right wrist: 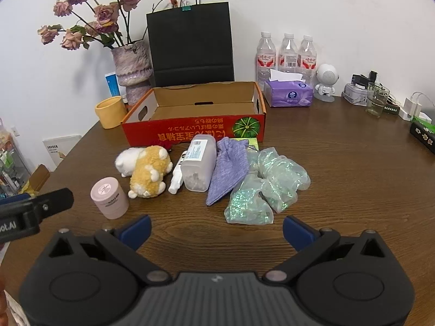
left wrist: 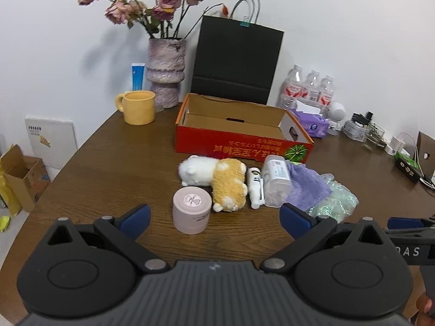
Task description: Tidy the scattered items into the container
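An open red cardboard box (left wrist: 239, 144) (right wrist: 190, 133) sits mid-table with nothing inside that I can see. In a row before it lie a pink cylindrical jar (left wrist: 191, 209) (right wrist: 108, 197), a white plush (left wrist: 195, 172) (right wrist: 127, 160), a tan plush (left wrist: 228, 187) (right wrist: 151, 175), a small white spray bottle (left wrist: 255, 187) (right wrist: 176, 178), a clear plastic container (left wrist: 276, 180) (right wrist: 198, 163), a purple cloth pouch (left wrist: 307, 187) (right wrist: 229, 168) and a glittery green bag (left wrist: 334, 201) (right wrist: 266, 187). My left gripper (left wrist: 214, 221) hovers open just short of the jar. My right gripper (right wrist: 216, 231) hovers open near the green bag.
Behind the box stand a black paper bag (left wrist: 236, 62), a vase of dried roses (left wrist: 165, 73), a yellow mug (left wrist: 137, 107), water bottles (right wrist: 286, 54), a purple tissue pack (right wrist: 289, 93) and a white figurine (right wrist: 326, 81). Chargers and glassware (right wrist: 378, 100) crowd the right edge.
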